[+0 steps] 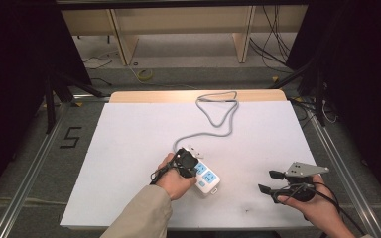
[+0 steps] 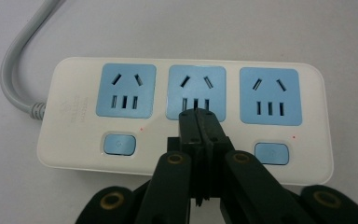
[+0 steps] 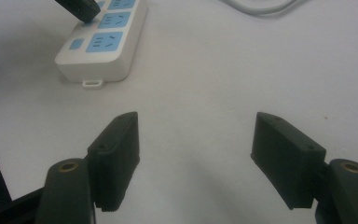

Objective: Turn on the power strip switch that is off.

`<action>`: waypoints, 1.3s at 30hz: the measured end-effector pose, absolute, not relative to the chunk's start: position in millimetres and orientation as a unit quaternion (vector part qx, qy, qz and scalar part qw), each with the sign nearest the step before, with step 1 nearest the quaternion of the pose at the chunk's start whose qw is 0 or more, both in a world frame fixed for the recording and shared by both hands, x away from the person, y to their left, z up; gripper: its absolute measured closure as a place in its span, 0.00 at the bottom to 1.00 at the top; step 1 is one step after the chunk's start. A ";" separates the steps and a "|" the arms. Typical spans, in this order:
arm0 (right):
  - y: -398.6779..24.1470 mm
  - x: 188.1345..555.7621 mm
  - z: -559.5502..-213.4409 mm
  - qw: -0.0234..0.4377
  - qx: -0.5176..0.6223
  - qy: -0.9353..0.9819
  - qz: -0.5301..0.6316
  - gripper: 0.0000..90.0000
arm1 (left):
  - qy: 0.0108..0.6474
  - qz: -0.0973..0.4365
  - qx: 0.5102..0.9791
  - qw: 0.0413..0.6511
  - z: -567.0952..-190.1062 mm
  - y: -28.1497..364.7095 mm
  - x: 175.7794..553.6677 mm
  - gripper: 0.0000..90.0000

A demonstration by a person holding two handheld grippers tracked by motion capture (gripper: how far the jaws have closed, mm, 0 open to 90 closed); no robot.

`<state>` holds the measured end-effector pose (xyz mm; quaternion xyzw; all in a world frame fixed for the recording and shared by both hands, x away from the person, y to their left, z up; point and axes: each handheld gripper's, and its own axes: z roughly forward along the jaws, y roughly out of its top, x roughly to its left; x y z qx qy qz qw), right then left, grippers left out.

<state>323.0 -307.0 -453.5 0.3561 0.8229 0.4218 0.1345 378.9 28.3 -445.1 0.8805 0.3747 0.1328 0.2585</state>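
Observation:
A white power strip (image 1: 207, 179) with three blue sockets lies on the white table top, just below its centre. My left gripper (image 1: 190, 161) stands over it, shut, with nothing between the jaws. In the left gripper view the closed tips (image 2: 197, 112) sit at the lower edge of the middle socket (image 2: 196, 84) and cover the spot between the two visible blue switches (image 2: 119, 144) (image 2: 271, 154). My right gripper (image 1: 268, 181) rests open near the front right of the table. Its own view shows bare table between its jaws (image 3: 196, 122), with the strip (image 3: 100, 46) farther off at upper left.
The strip's grey cable (image 1: 218, 119) runs from its far end up the table and loops near the back edge. The white sheet (image 1: 129, 148) covers the table top. A floor with cables and shelf legs lies beyond.

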 end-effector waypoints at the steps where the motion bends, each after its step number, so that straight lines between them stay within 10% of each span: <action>1: -307.0 323.0 -453.5 0.134 0.356 0.823 0.422 0.36 | 0.376 0.131 0.880 0.258 -444.9 28.4 379.3 1.00; 39: -307.7 323.2 -453.1 0.134 0.356 0.823 0.422 0.36 | 0.386 0.116 0.884 0.237 -442.0 24.8 385.1 1.00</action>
